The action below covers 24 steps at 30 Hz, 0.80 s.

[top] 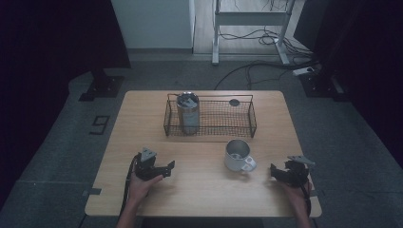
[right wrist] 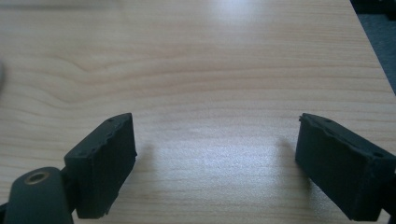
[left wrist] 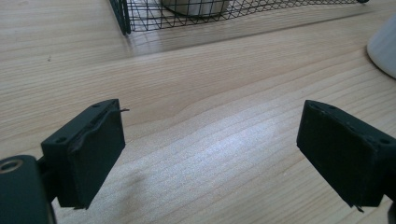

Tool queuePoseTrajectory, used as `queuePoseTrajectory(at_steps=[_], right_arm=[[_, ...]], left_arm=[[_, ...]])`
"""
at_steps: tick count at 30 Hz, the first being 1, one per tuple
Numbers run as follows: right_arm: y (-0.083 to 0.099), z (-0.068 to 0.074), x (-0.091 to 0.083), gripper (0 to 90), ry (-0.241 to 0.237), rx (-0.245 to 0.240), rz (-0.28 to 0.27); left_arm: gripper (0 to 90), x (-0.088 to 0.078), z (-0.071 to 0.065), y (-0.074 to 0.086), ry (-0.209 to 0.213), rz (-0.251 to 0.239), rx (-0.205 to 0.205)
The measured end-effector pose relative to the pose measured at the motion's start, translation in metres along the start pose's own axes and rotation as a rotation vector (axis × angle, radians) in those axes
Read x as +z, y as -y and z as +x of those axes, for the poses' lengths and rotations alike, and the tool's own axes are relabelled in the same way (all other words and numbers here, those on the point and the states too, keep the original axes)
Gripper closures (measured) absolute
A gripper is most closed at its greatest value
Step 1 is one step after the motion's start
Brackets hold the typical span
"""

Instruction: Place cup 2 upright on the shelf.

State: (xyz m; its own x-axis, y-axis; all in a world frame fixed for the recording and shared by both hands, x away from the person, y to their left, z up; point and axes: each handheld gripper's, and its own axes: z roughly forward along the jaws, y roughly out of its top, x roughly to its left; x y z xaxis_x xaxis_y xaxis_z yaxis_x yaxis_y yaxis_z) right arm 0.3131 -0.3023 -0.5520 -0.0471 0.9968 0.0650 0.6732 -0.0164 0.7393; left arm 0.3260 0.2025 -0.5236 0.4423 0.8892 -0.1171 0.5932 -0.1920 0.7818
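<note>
On the near half of the wooden bench (top: 142,123) I held my left tool (top: 167,167) low over the boards, its two black jaws spread wide with bare wood grain between them in the left gripper view. My left hand (top: 142,183) gripped its body, and a cable trailed back along my forearm. Near the right edge of the bench my right tool (top: 275,169) sat in my right hand (top: 298,190), its jaws likewise standing wide apart with nothing between them; in the right gripper view they framed plain wood. Between the two tools, closer to the right one, stood a white mug (top: 237,155) with a metallic-looking inside, upright, its handle turned toward the near right. In the left gripper view its pale side (left wrist: 385,49) showed at the right edge. Farther back, across the middle of the bench, lay a black wire basket (top: 223,124), and in its left end a tall metal tumbler (top: 188,114) stood upright with something dark across its top. Just behind the basket's far right rim a small dark round object (top: 234,102) lay on the bench; I could not tell what it was.
</note>
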Motion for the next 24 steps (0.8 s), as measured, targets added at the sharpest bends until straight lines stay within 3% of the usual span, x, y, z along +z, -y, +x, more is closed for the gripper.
queuePoseTrajectory(at_steps=[5, 16, 24], right_arm=[[-0.005, 0.000, -0.013, 12.9, -0.035, 0.024, -0.058], [-0.016, 0.015, -0.041, 13.0, -0.140, 0.016, -0.142], [-0.025, 0.036, -0.057, 12.9, -0.211, -0.014, -0.178]], left_arm=[[7.8, 0.004, -0.003, 0.002, -0.004, 0.014, -0.001], [8.6, 0.002, -0.007, 0.002, -0.002, 0.009, 0.023], [8.6, -0.001, -0.006, 0.001, 0.016, -0.003, 0.012]])
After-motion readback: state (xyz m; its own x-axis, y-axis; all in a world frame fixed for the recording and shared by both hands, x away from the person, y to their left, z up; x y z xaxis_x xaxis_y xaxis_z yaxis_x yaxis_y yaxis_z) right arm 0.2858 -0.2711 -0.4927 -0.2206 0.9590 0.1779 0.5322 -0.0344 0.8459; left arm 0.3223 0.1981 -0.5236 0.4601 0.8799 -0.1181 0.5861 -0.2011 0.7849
